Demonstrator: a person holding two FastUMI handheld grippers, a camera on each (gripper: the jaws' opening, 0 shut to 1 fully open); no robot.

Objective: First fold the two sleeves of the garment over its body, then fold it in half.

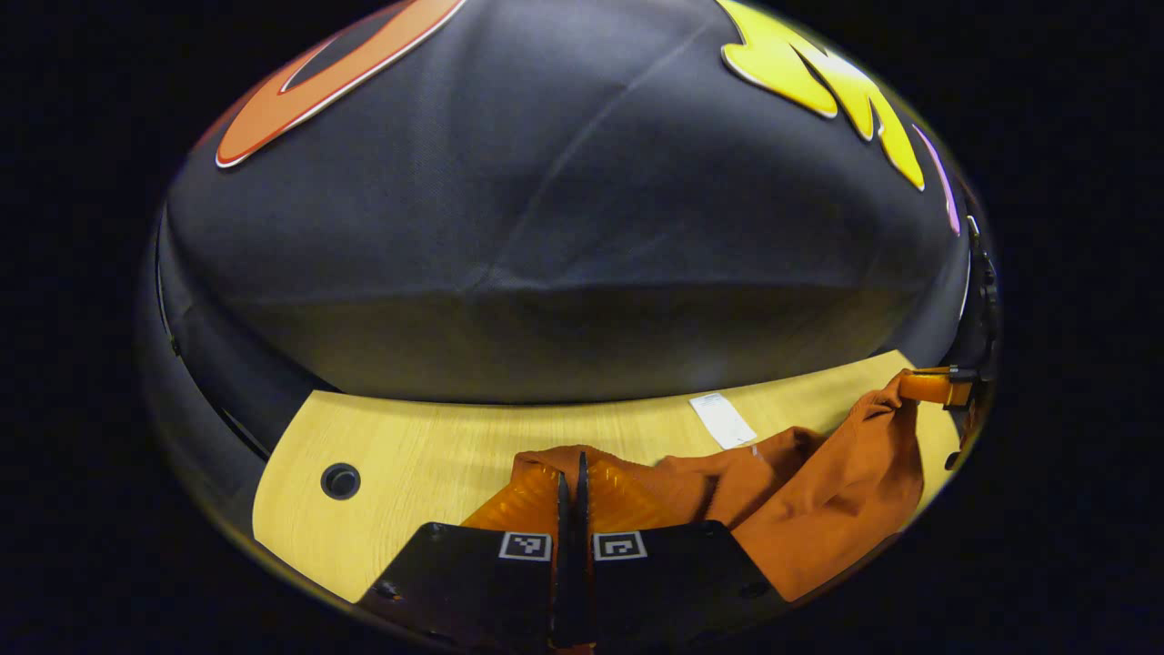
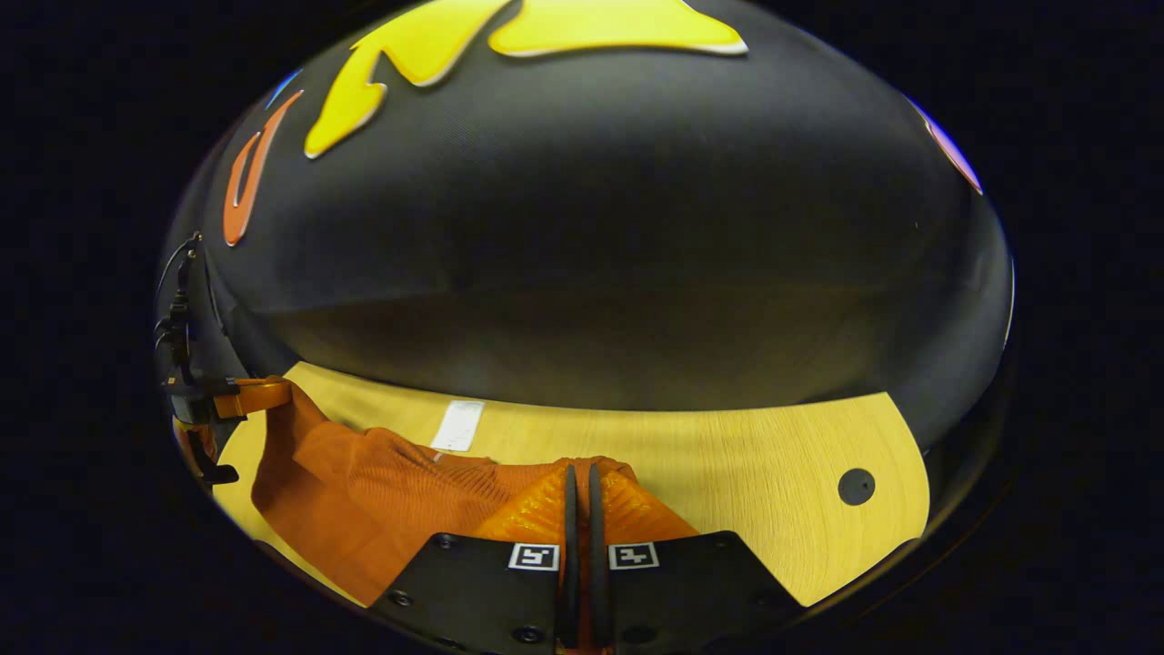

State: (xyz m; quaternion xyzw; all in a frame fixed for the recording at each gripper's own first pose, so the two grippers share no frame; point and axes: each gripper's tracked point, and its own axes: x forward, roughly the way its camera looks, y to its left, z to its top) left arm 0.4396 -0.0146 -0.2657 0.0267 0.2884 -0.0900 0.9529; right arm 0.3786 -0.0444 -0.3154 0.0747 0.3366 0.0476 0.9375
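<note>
The orange garment [image 1: 818, 491] runs under the left hand-held gripper [image 1: 571, 496], so its near part is hidden. In the right gripper view its lower edge is cut off. The white tag [image 2: 457, 425] beyond the right hand-held gripper [image 2: 582, 496] is too small to read.

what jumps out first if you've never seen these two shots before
The orange garment stands out: it hangs bunched and lifted between the two grippers over the pale wooden table. The left gripper and right gripper each have their fingers closed on a fabric edge. A small white label lies on the table just behind the cloth.
</note>
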